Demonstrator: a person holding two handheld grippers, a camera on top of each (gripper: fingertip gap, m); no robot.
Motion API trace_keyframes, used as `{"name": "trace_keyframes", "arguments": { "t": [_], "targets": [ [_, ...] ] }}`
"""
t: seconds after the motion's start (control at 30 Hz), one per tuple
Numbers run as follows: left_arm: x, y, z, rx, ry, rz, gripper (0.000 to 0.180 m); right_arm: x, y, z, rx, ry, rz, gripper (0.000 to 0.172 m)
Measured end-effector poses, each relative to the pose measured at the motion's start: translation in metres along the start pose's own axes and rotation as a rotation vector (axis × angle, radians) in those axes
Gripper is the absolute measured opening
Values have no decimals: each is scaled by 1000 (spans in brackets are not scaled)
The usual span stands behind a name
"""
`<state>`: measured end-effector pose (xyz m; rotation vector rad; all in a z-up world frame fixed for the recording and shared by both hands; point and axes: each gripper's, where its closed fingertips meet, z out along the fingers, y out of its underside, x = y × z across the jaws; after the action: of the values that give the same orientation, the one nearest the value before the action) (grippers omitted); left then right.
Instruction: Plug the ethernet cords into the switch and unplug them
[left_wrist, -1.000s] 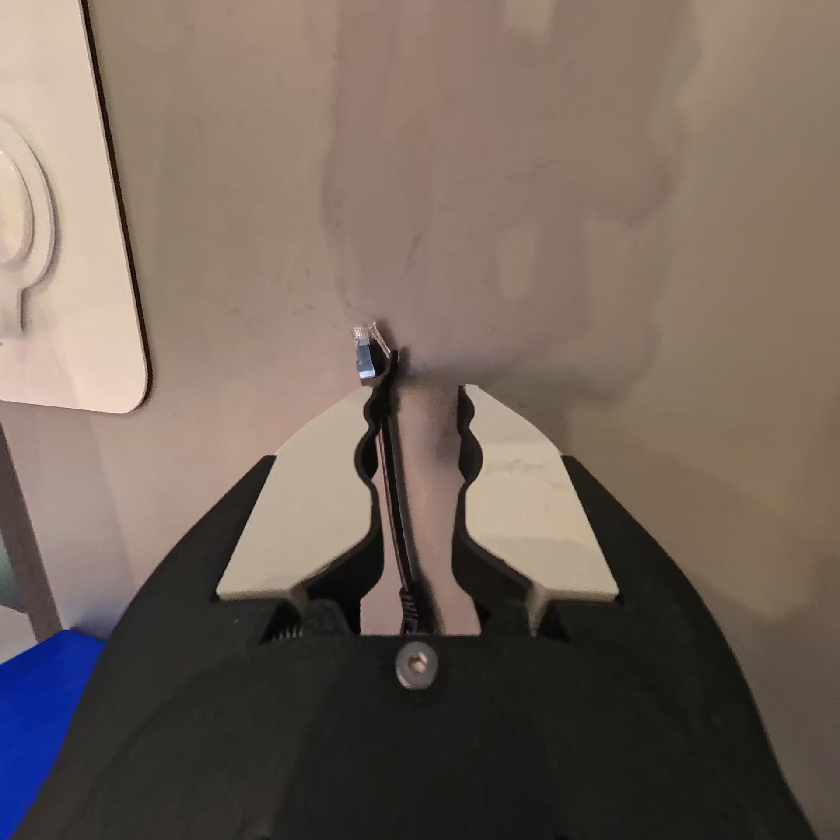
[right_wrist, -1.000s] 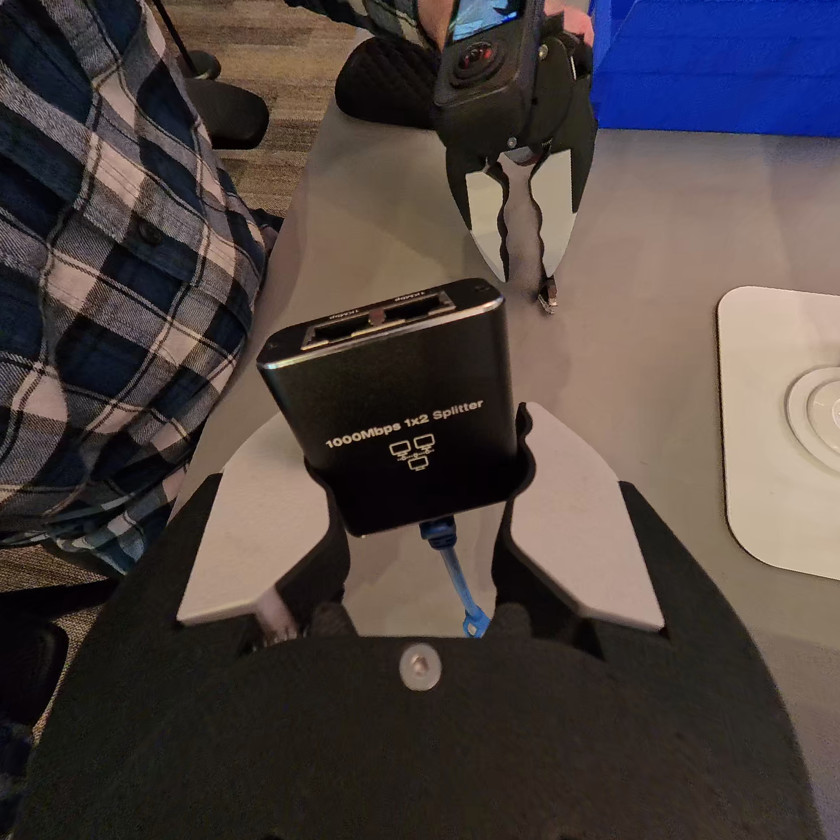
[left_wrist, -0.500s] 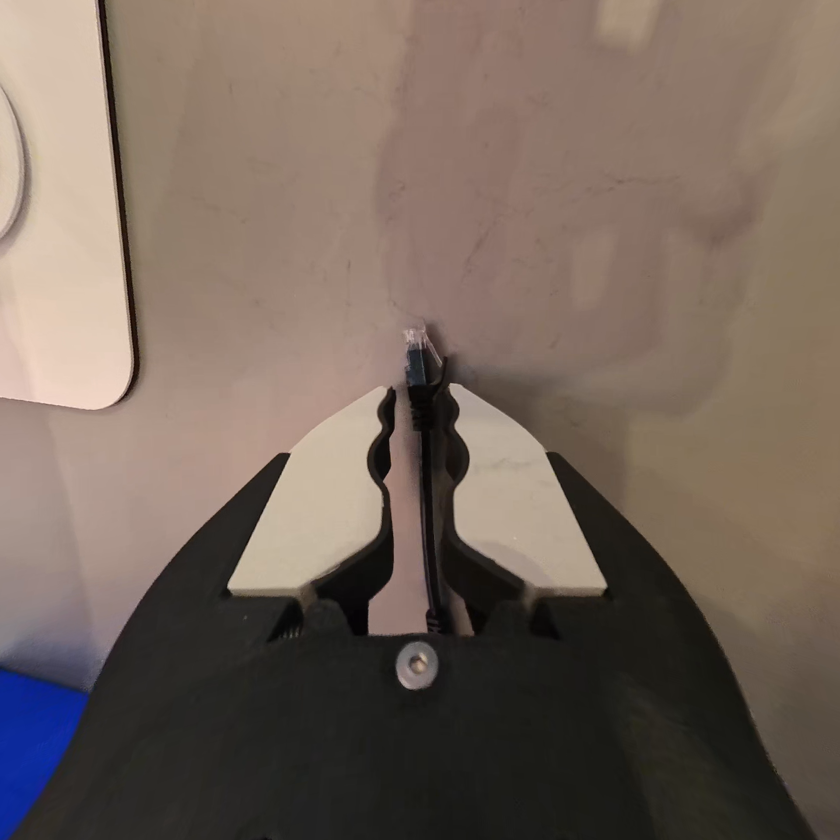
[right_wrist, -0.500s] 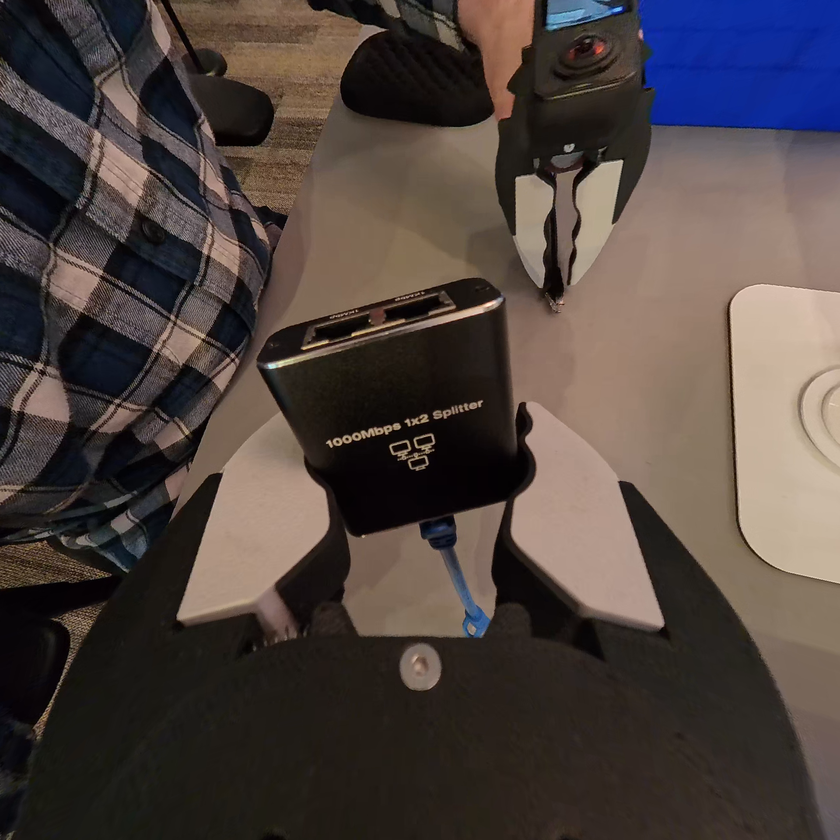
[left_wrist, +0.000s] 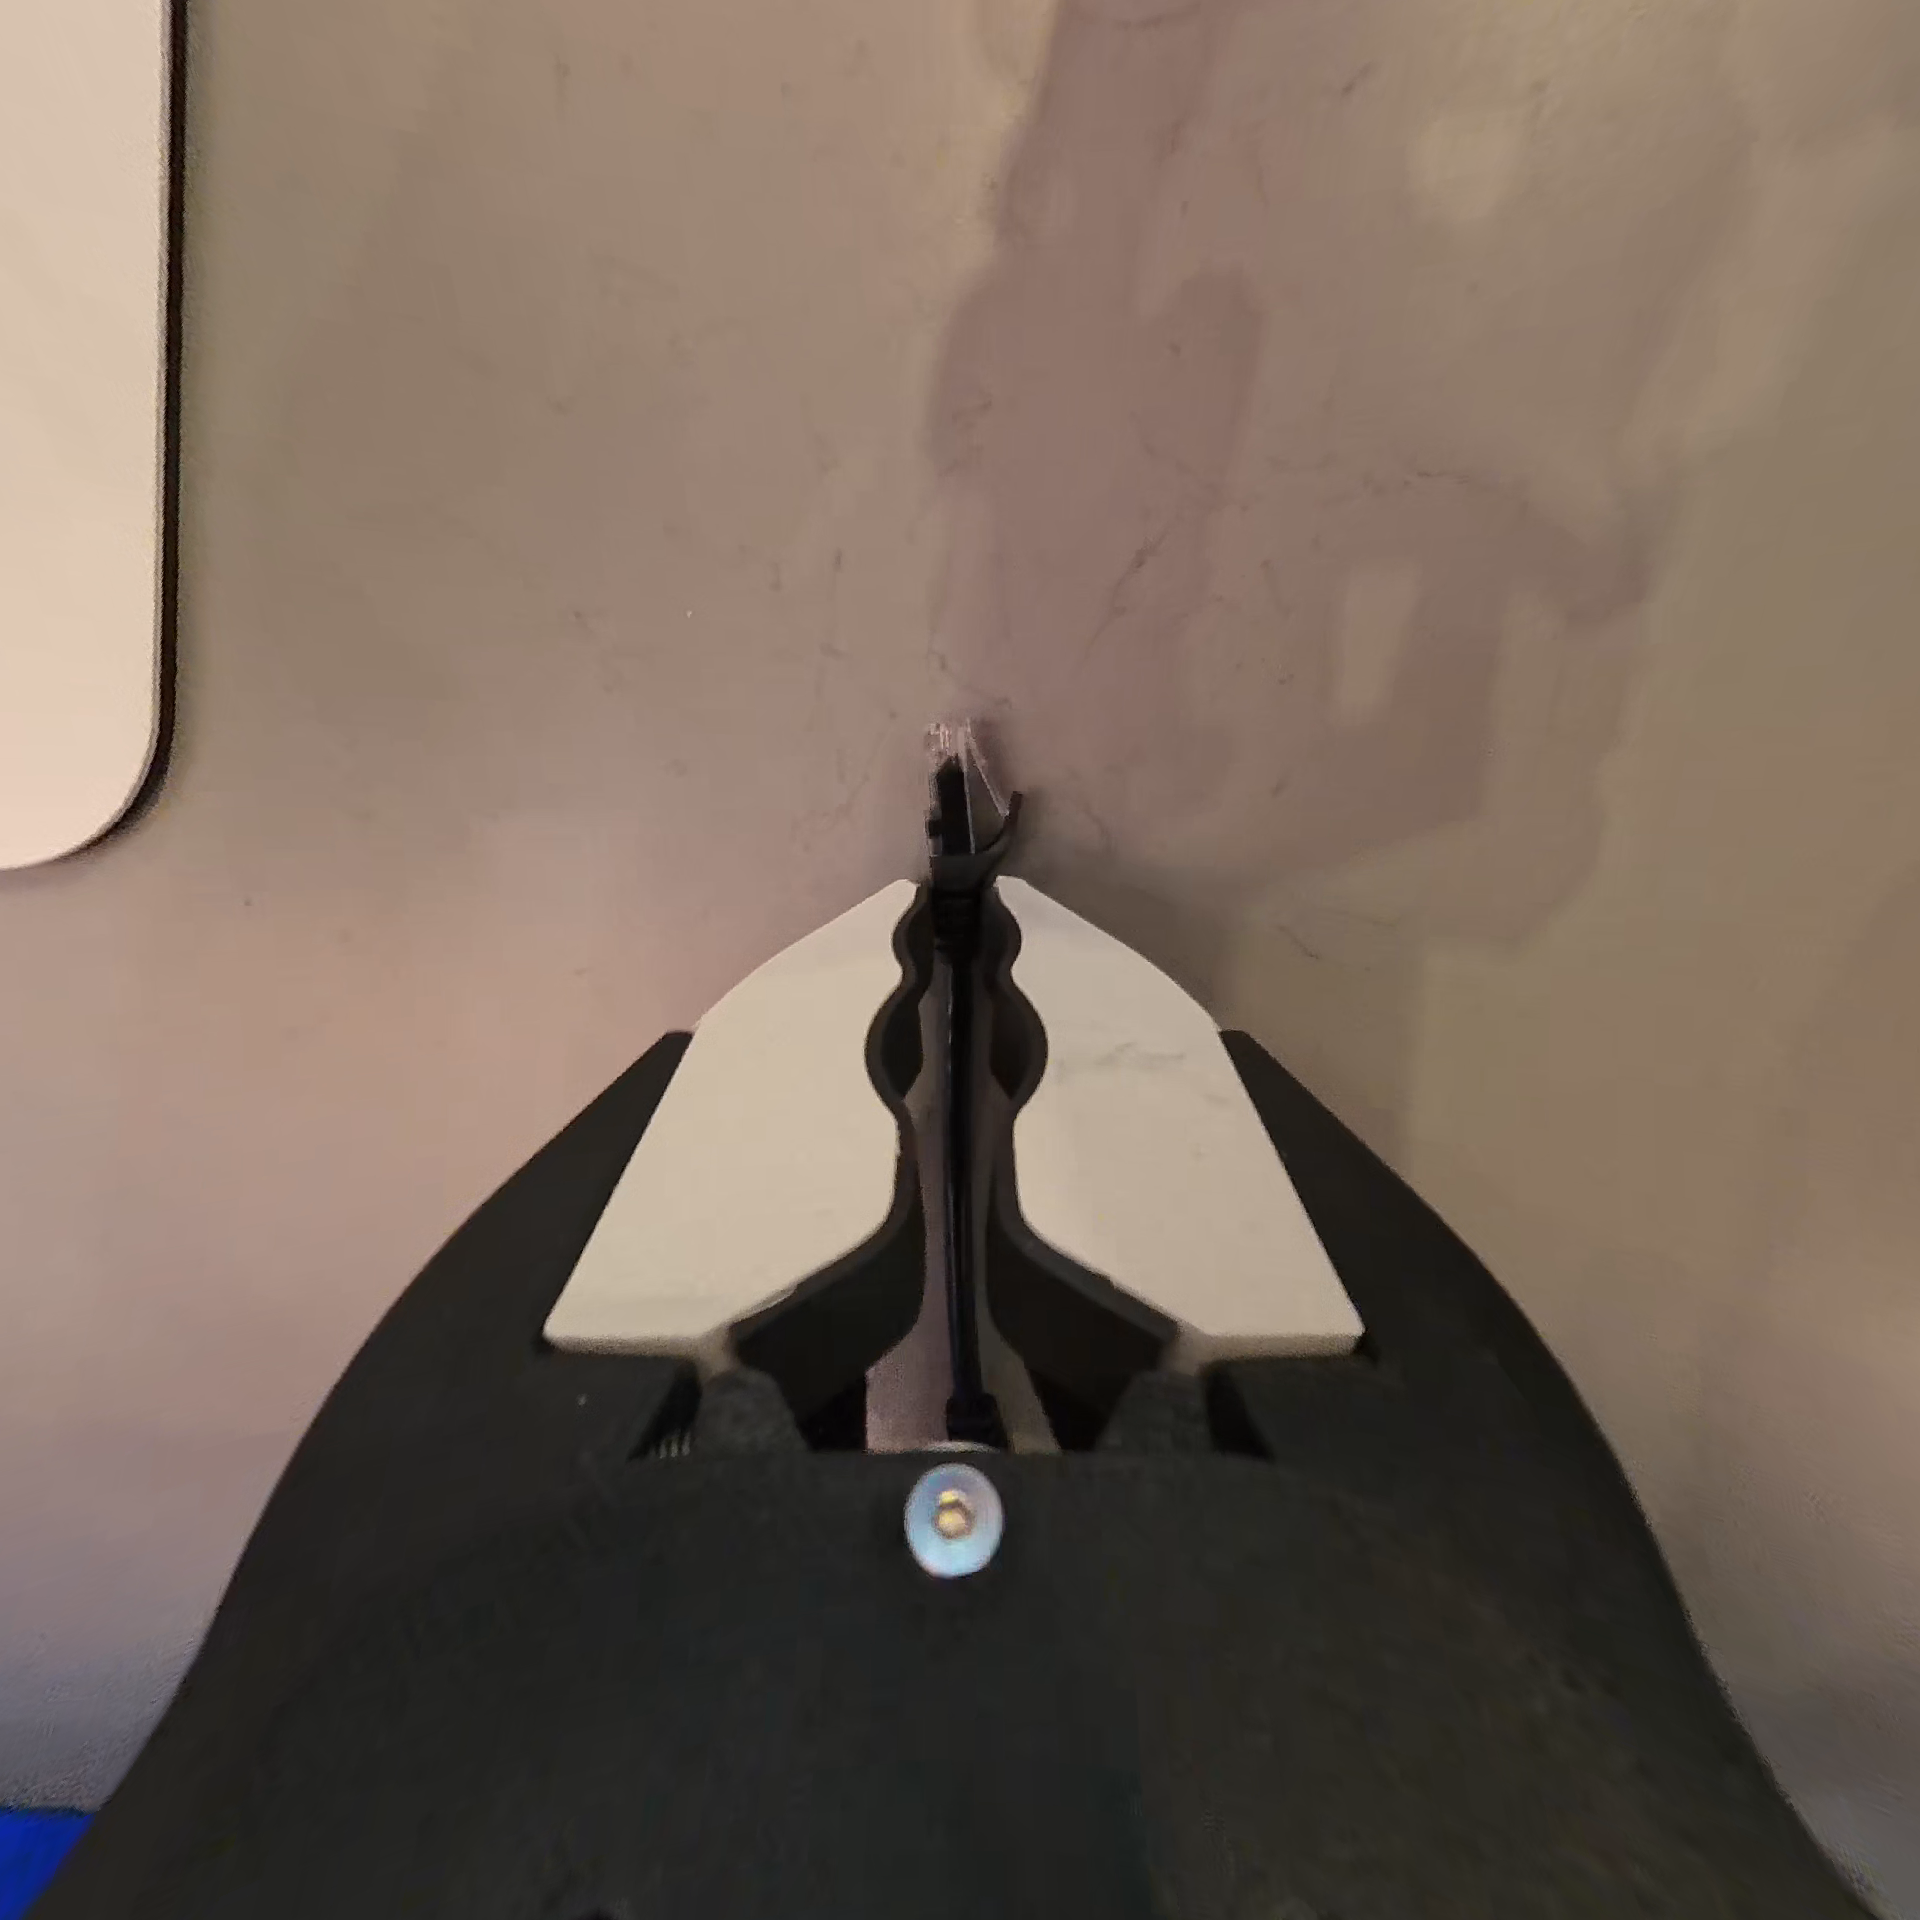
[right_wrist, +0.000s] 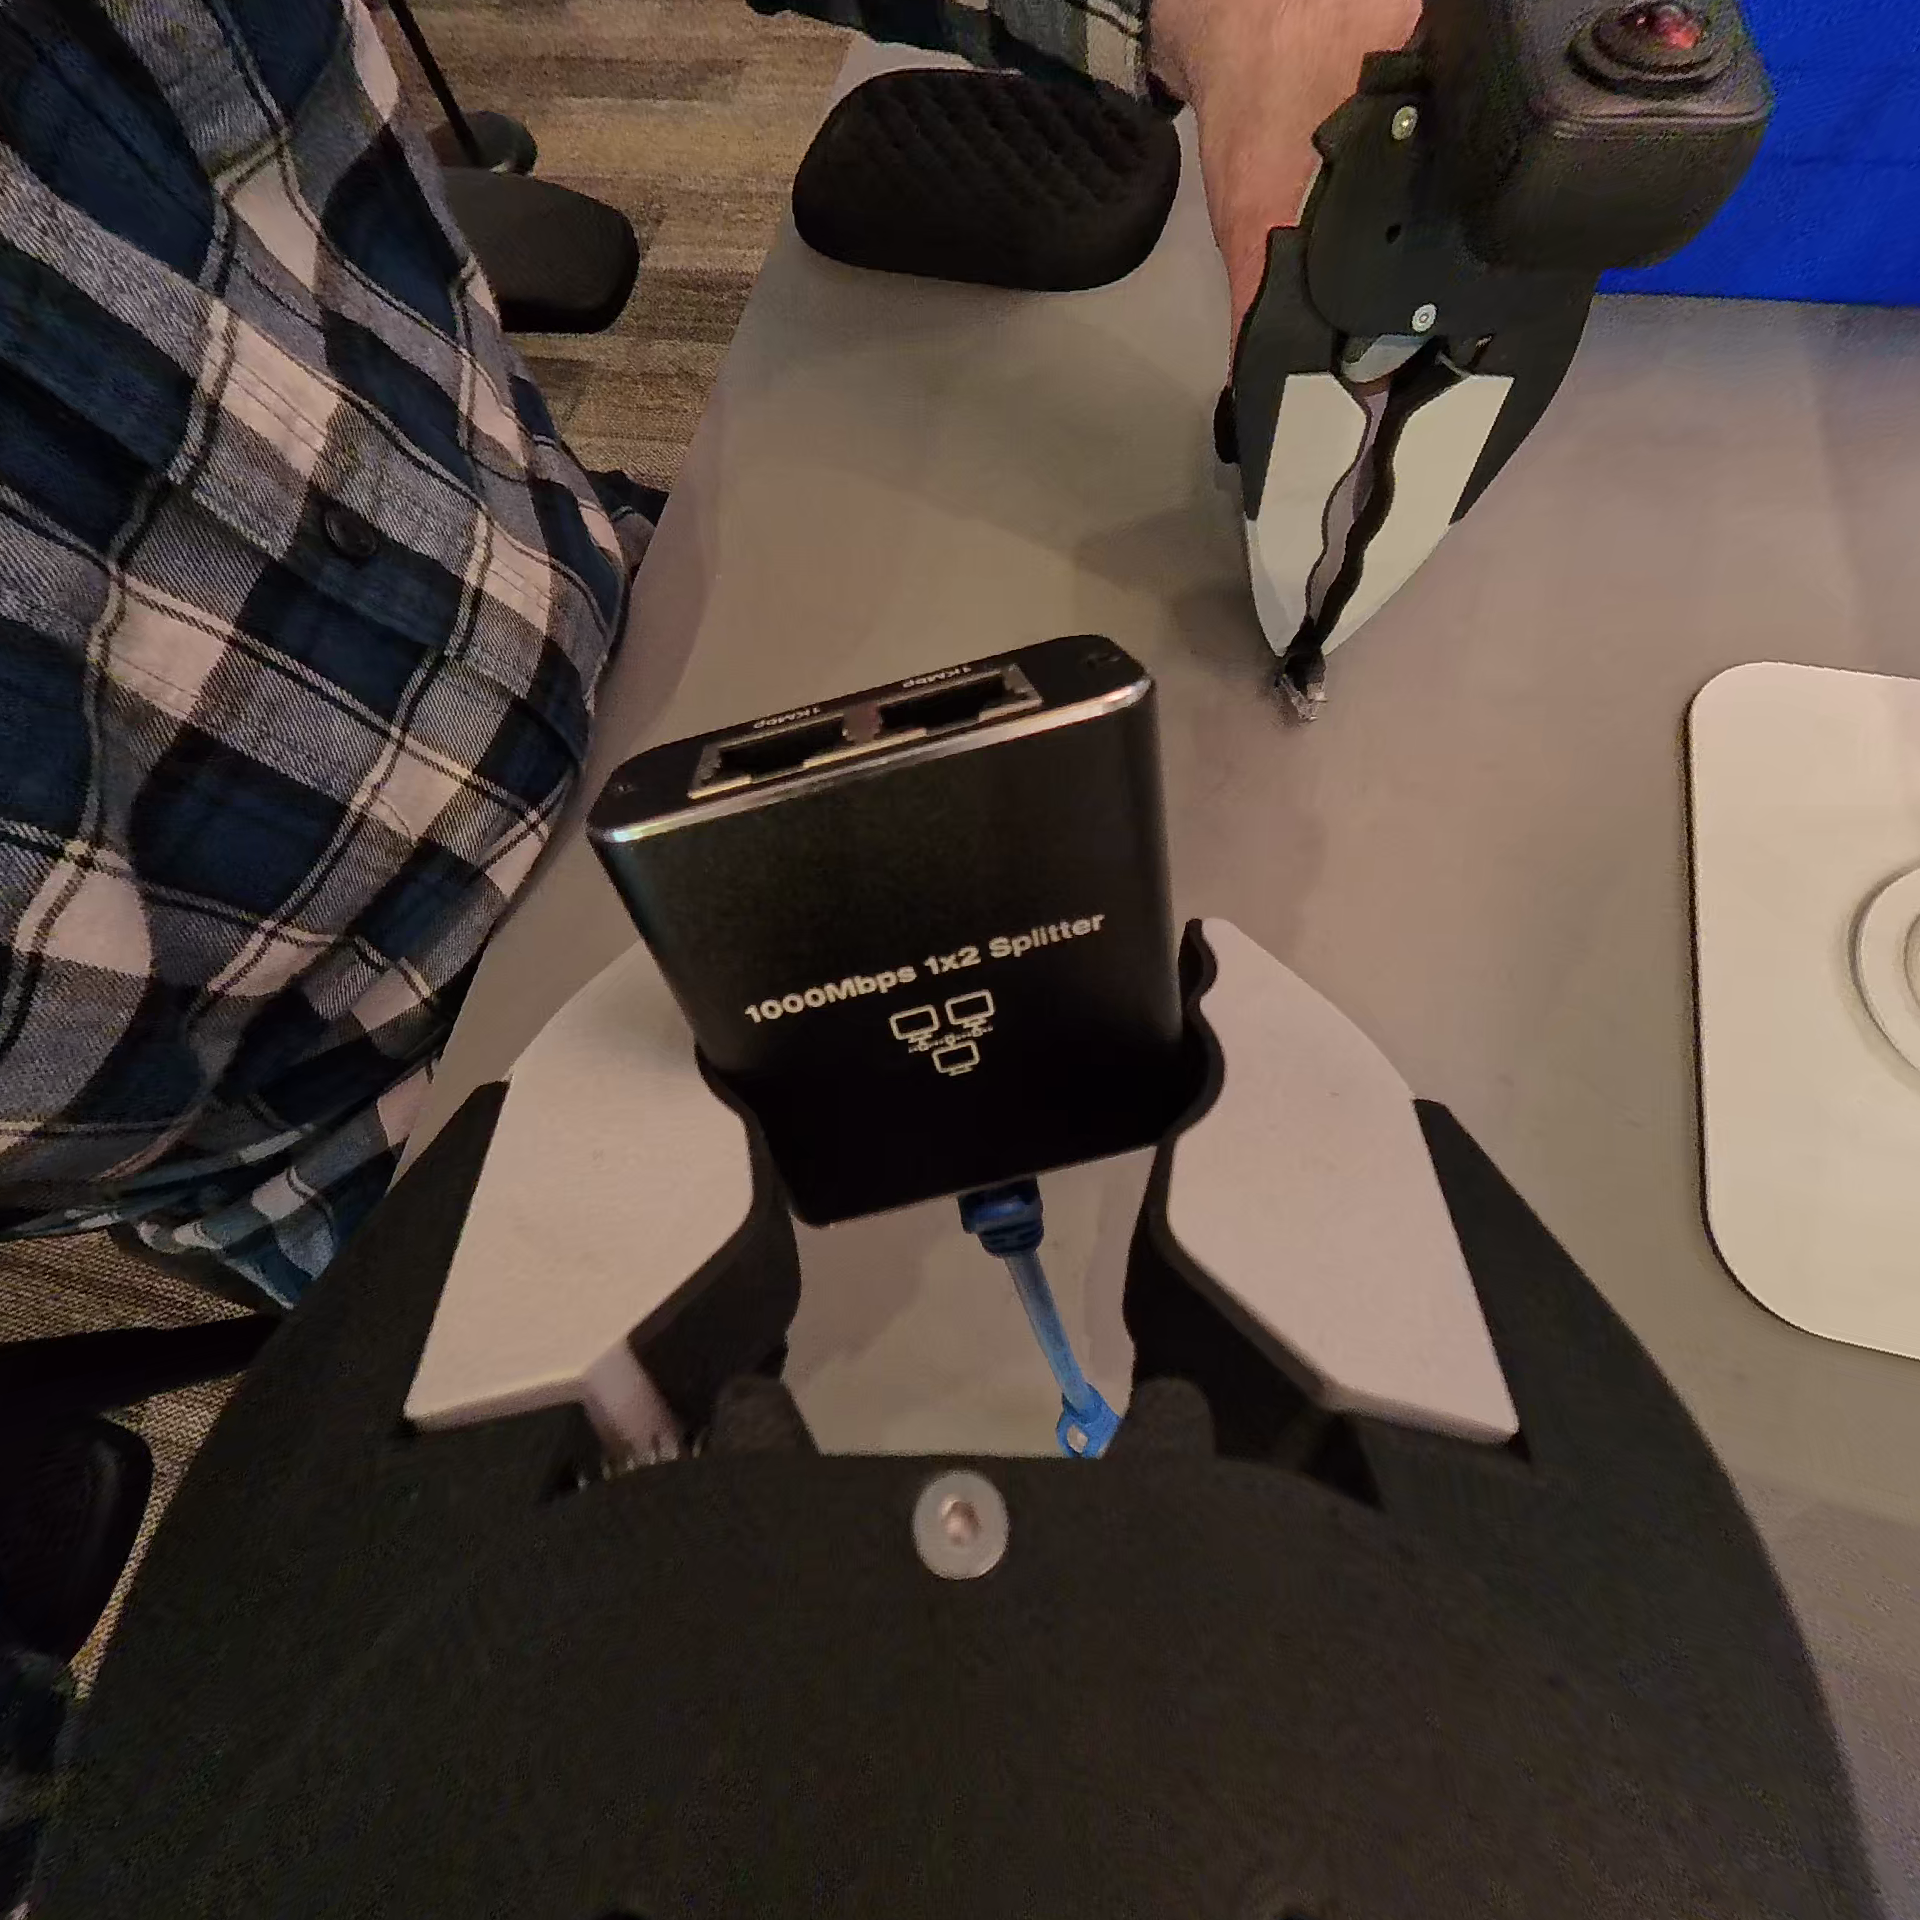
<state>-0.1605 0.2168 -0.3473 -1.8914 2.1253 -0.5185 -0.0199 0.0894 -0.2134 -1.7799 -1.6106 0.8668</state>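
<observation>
Spreading under everything is a grey table (right_wrist: 935, 436) with faint scuffs, a white mat (right_wrist: 1808, 935) at its right edge, a blue bin (right_wrist: 1849, 208) far right and carpet (right_wrist: 644, 94) beyond the left edge. Left gripper (left_wrist: 958, 883) pinches a black cord (left_wrist: 961, 1143) just behind its plug (left_wrist: 954, 790). Right gripper (right_wrist: 935, 1018) clamps the black switch (right_wrist: 883, 883), white lettering and an icon on top, blue cord (right_wrist: 1044, 1320) in its near end

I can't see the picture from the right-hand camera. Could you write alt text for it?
The right gripper clamps a black switch, two empty ports facing away and a blue cord plugged into its near end. Beyond, on the grey table, the left gripper pinches a black cord's plug.
</observation>
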Motion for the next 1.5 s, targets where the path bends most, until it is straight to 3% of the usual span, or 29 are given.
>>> {"name": "trace_keyframes", "arguments": {
  "t": [0.2, 0.33, 0.67, 1.07, 1.5],
  "targets": [
    [29, -44, -36, 208, 217, -119, 8, 9, -2, 0, -18, 64, -26, 80],
    [55, -79, -64, 303, 334, -119, 8, 27, 6, 5, -127, 196, -76, 79],
    [97, -129, -90, 380, 549, -140, 8, 62, 27, -2, -359, 450, -219, 79],
    [100, -164, -89, 375, 576, -136, 8, 83, 25, -18, -584, 774, -487, 80],
    [86, -168, -73, 330, 551, -245, 8, 96, 32, -30, -720, 889, -542, 80]
  ]
}}
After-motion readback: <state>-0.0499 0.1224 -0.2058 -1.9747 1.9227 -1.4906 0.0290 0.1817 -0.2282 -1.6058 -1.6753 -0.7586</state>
